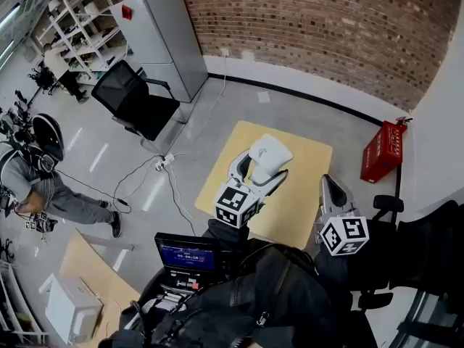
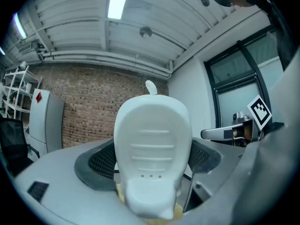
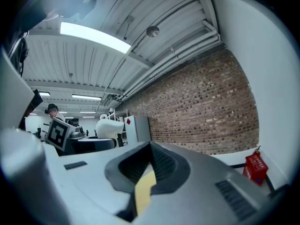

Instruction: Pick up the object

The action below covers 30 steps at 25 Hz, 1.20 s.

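A white moulded plastic dish with ribbed grooves and small holes (image 1: 270,153) is held up above the yellow table (image 1: 299,194). My left gripper (image 1: 261,171) is shut on it. In the left gripper view the dish (image 2: 152,144) stands upright between the black pads (image 2: 101,161) and fills the middle. My right gripper (image 1: 332,188) hangs over the table's right edge with nothing in it. Its jaws meet at the tips, and only a yellow sliver of table shows below in the right gripper view (image 3: 150,149). That view also catches the dish (image 3: 108,125) at the left.
A red crate (image 1: 383,151) stands on the floor right of the table. A black office chair (image 1: 138,96) and a grey cabinet (image 1: 163,38) are at the back left, with cables and a power strip (image 1: 163,163) between. A person (image 1: 36,180) crouches far left. A small screen (image 1: 187,254) sits below.
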Each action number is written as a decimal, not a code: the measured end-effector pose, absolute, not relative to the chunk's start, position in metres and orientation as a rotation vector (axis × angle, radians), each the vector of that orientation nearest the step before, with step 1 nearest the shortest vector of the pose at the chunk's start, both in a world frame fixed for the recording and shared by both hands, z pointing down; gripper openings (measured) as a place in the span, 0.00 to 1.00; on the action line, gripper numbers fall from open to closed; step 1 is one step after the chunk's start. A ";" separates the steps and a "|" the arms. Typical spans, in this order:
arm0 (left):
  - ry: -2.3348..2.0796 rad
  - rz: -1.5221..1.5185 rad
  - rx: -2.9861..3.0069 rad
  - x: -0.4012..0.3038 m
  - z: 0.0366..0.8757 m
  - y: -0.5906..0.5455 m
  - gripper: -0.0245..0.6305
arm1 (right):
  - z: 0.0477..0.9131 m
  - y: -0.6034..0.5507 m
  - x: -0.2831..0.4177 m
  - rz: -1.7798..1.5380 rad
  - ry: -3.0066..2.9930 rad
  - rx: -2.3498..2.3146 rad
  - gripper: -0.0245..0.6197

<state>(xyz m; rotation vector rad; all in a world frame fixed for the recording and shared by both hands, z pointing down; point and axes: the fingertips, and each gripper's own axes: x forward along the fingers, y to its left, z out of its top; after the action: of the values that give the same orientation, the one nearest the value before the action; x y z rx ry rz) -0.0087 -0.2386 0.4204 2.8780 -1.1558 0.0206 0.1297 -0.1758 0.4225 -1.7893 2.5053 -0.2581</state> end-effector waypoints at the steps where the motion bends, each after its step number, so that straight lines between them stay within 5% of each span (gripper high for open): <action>1: -1.160 0.021 2.880 -0.008 0.419 -0.239 0.72 | 0.421 -0.177 0.129 -0.249 2.509 -1.789 0.05; 30: -1.234 0.033 2.875 -0.013 0.412 -0.263 0.72 | 0.418 -0.210 0.135 -0.226 2.500 -1.777 0.05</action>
<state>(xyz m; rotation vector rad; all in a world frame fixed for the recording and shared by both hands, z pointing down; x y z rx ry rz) -0.0130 -0.2632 0.4120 2.8752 -1.2339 0.0328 0.1346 -0.2101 0.4182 -1.7772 2.5005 -0.2262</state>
